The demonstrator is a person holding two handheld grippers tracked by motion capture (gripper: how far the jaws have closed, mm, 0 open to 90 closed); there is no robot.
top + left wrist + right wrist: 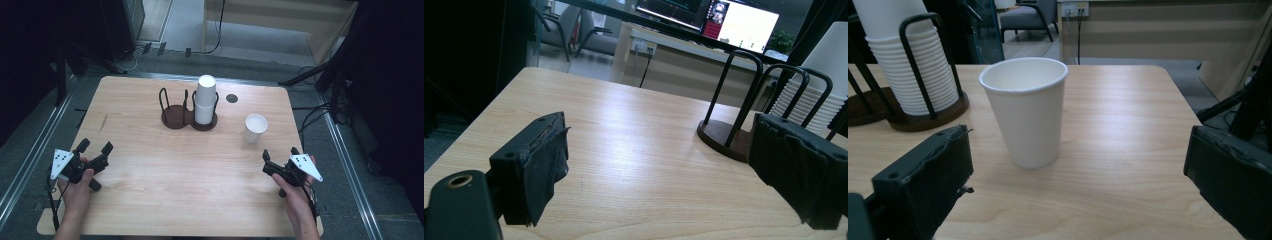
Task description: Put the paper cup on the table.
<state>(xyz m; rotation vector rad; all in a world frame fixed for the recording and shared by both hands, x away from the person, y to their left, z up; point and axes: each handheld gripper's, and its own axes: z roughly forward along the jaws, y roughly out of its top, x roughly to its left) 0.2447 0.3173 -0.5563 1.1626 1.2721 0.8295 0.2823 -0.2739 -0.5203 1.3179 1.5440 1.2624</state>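
1. My right claw (280, 161) rests at the 4 o'clock corner of the counter (190, 170), jaws spread apart, nothing between them.
2. The single paper cup (255, 128) stands upright, mouth up, at 11 o'clock from my right claw, near it but apart.
3. In the right gripper view the paper cup (1024, 110) sits ahead, between the two jaws' lines.
4. My left claw (95, 148) rests at 8 o'clock, released and empty.
5. The wire cup holder (189, 111) sits at 12 o'clock; its right ring carries the stack of cups (205, 99).
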